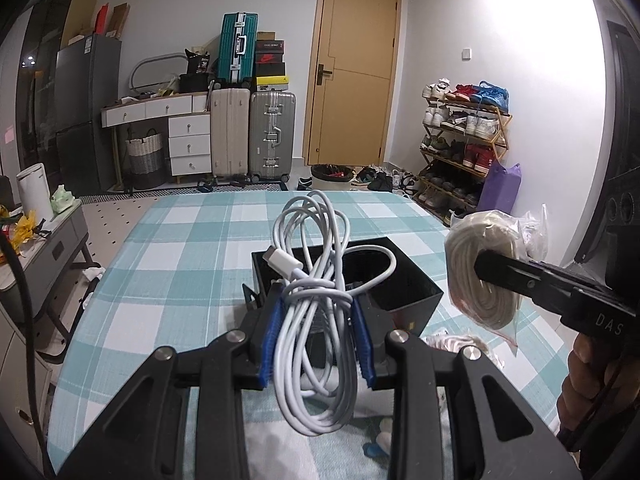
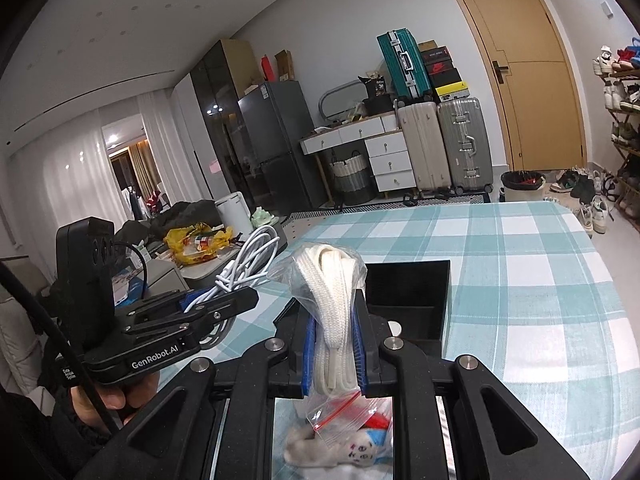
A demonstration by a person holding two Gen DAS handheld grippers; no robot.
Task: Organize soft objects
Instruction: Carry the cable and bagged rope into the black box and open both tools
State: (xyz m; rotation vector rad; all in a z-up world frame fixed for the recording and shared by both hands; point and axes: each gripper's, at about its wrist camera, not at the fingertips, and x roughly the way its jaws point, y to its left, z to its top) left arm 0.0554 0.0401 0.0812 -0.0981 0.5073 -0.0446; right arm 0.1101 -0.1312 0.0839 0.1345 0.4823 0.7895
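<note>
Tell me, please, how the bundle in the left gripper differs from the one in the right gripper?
The white cable is bare, while the shoelace bundle sits inside a clear zip bag. The cable is smooth, round and bluish white, ending in a plug; the shoelace bundle is flat, woven and cream. Both are coiled and held above the checked cloth near the black box.

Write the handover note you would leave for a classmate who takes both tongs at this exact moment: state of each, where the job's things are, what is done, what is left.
Left tongs: shut on the coiled white charging cable, held in the air above the checked tablecloth.
Right tongs: shut on the bagged white cord, also lifted.
Black box: open-topped, on the cloth just ahead of both tongs; what it holds cannot be told.
Small plush toy: lies on the cloth below the right tongs.
Done: both bundles picked up.
Left: probably lower each bundle into the box, then deal with the toy.
</note>
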